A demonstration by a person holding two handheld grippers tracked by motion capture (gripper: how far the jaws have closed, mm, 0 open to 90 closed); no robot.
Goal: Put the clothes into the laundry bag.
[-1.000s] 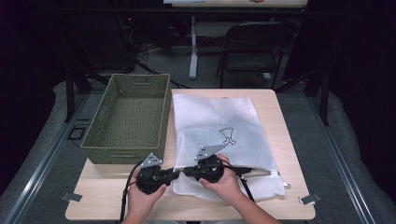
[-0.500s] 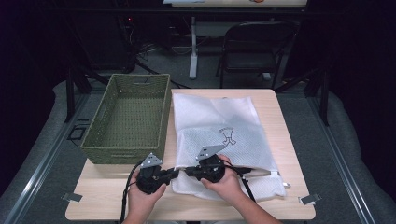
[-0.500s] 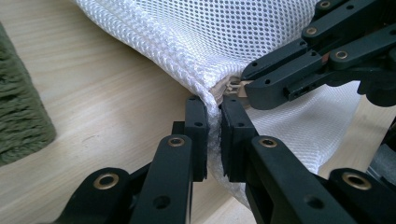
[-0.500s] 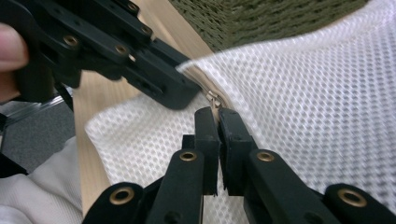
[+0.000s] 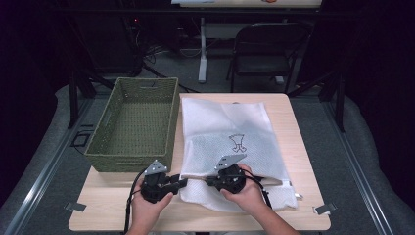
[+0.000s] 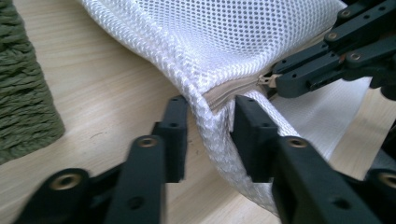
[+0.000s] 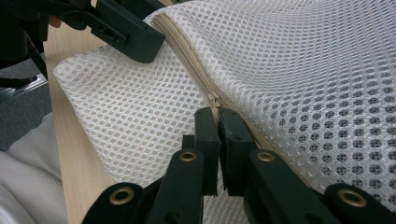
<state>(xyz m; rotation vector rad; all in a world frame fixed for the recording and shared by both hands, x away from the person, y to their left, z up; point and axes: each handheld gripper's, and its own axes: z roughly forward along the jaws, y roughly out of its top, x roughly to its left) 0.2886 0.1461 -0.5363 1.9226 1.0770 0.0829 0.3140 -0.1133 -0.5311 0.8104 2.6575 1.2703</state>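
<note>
A white mesh laundry bag point(image 5: 230, 132) lies flat on the wooden table point(image 5: 293, 117), its zippered edge toward me. My left gripper point(image 5: 183, 182) is at the bag's near left corner. In the left gripper view its jaws point(image 6: 210, 109) have just been opening and stand apart, with the bag's corner fold point(image 6: 205, 98) loose between them. My right gripper point(image 5: 208, 180) is just to the right, pointing at the left one. Its jaws point(image 7: 215, 114) are shut on the small zipper pull point(image 6: 266, 80) on the beige zipper tape point(image 7: 187, 51).
A green woven basket point(image 5: 137, 122) stands left of the bag, close behind my left hand, and its wall point(image 6: 23, 93) is seen in the left gripper view. A folding chair point(image 5: 269, 49) stands beyond the table's far edge.
</note>
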